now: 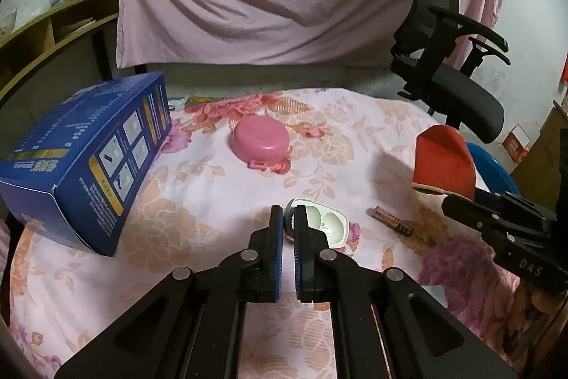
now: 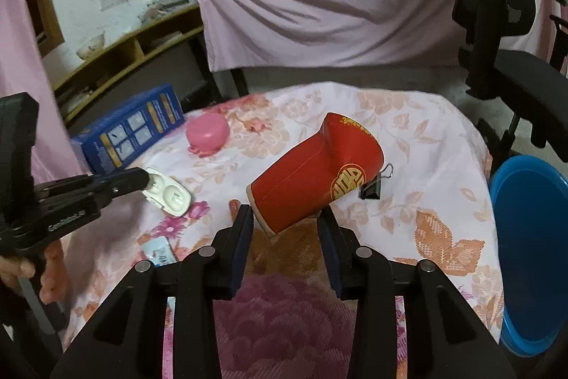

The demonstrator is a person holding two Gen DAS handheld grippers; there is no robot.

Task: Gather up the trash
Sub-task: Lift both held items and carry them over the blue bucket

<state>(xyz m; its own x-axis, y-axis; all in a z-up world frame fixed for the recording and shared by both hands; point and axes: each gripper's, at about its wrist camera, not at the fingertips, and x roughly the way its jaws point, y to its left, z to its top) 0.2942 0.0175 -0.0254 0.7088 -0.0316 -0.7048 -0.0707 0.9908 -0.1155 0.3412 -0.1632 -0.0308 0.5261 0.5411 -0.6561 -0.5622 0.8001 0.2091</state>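
A red paper cup [image 2: 312,176] with a gold emblem lies tilted between the fingers of my right gripper [image 2: 285,214]. The gripper is shut on the cup's base end, and the far rim is dented. From the left wrist the same cup [image 1: 443,162] shows at the right, above the floral cloth. My left gripper [image 1: 288,212] is shut on the edge of a white moulded plastic tray [image 1: 326,222] that rests on the cloth. In the right wrist view that tray [image 2: 170,198] sits at the left gripper's tip [image 2: 143,180].
A battery [image 1: 392,221] lies right of the tray. A pink bowl [image 1: 261,144] sits upside down mid-table, with a blue box [image 1: 88,158] at the left. A black binder clip [image 2: 372,189] lies behind the cup. A blue bin [image 2: 529,251] stands off the table's right edge, near an office chair [image 1: 451,59].
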